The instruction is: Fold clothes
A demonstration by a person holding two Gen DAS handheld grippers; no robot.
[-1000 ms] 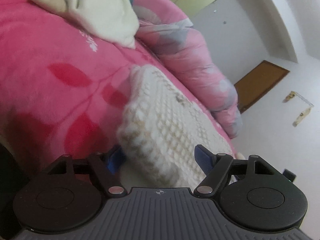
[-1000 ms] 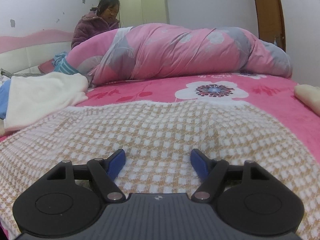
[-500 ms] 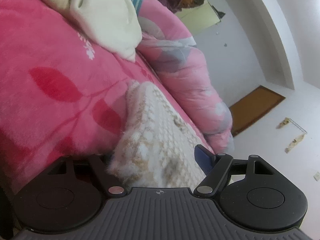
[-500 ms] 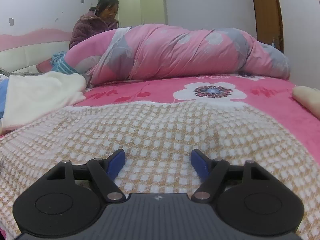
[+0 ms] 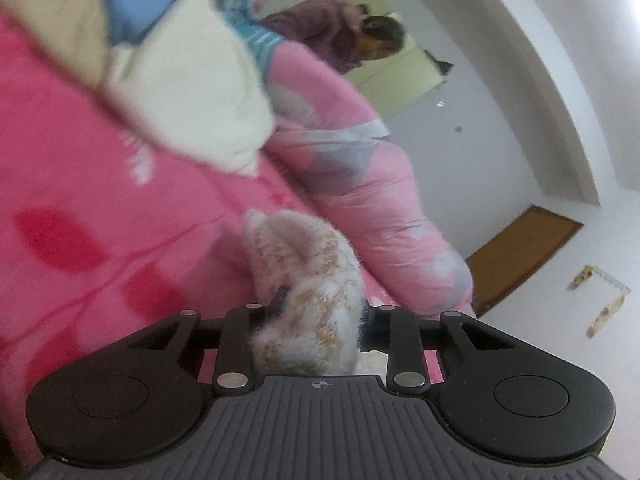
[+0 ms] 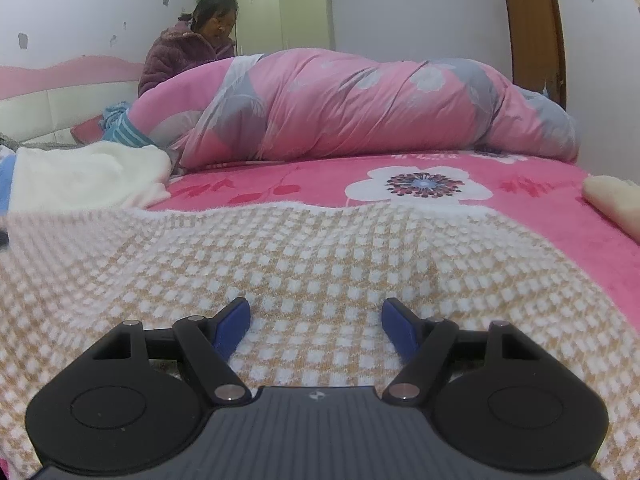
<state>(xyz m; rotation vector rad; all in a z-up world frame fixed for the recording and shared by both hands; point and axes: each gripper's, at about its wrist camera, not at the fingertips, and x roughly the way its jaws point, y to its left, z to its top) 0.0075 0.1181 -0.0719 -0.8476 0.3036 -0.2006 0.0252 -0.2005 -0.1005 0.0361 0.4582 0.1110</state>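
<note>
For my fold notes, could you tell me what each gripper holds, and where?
Left gripper: checked knit garment, bunched edge, jaws just closed. Right gripper: nothing.

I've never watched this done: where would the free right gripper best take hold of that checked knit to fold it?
Probably its far edge, where the checked knit ends on the pink bedspread. The right gripper hovers open above flat cloth, offering nothing to pinch; an edge does. Coming from this near side, low and forward, looks easiest. The left gripper, jaws just closing, already pinches a bunched corner.
</note>
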